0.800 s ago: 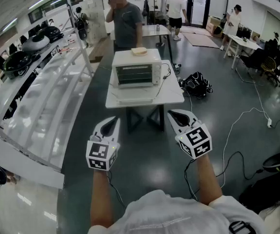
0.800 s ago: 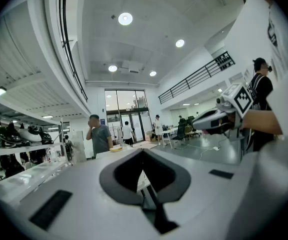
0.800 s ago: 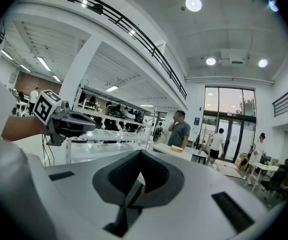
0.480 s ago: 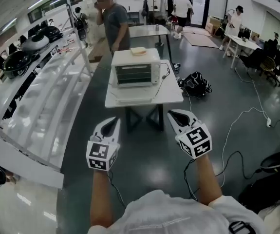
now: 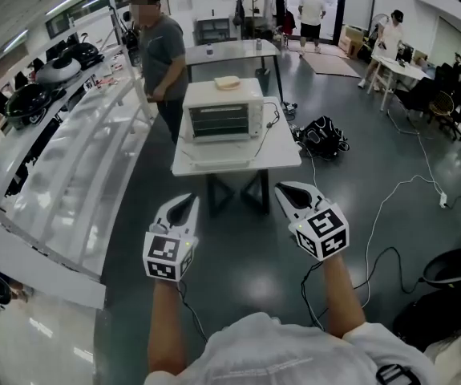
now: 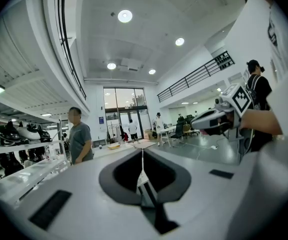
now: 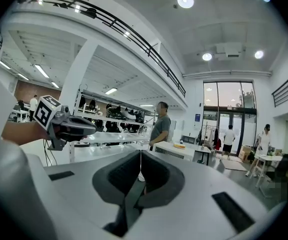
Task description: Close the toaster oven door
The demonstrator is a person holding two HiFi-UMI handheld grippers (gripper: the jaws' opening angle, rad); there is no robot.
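A white toaster oven (image 5: pixel 223 112) stands on a small white table (image 5: pixel 282 157) ahead of me. Its door (image 5: pixel 216 154) looks let down flat in front of it, and the racks show. A yellowish slice (image 5: pixel 228 82) lies on top. My left gripper (image 5: pixel 183 204) and right gripper (image 5: pixel 287 192) hover side by side over the floor, well short of the table, both shut with nothing in them. In the right gripper view the shut jaws of the right gripper (image 7: pixel 140 157) point toward the distant oven (image 7: pixel 176 152). The left gripper (image 6: pixel 142 156) shows its jaws shut too.
A person in a grey shirt (image 5: pixel 156 54) stands at the table's back left corner. A long white rack (image 5: pixel 70 175) runs along the left. A black bag (image 5: pixel 322 139) and cables (image 5: pixel 390 207) lie on the floor to the right. More people and tables are at the back.
The person in grey has walked from behind the oven round to the table's left side. Both grippers have stayed where they were, shut.
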